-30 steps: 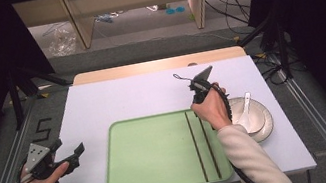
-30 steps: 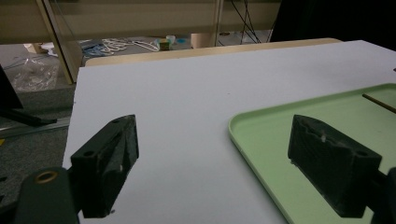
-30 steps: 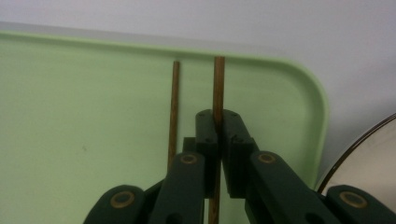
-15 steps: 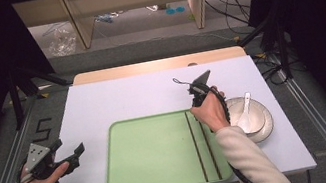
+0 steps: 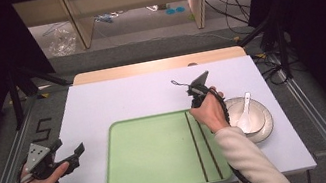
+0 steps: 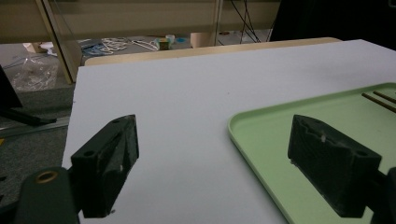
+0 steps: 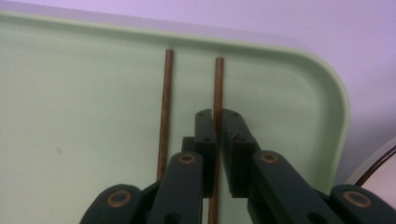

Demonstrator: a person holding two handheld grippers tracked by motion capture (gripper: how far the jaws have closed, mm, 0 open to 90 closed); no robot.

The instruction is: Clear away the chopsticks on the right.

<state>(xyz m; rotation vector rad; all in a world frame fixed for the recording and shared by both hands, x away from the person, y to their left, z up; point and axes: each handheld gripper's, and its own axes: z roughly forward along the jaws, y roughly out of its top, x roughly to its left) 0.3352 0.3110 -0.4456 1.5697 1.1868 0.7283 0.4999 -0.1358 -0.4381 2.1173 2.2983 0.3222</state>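
Placement step appears near its end: right gripper [image 7: 217,122], jaws nearly closed around the right chopstick [image 7: 218,84] lying flat on the green tray [image 5: 155,174] beside its mate [image 7: 165,107], has just been loosening, so next comes a clean lift away; left gripper [image 5: 68,156] idles, jaws wide

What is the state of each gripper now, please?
Left gripper: open, holding nothing, above the white table.
Right gripper: closed on one chopstick on the green tray.

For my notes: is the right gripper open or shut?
Shut on one chopstick: the right gripper has its jaws pressed around it, over the green tray.
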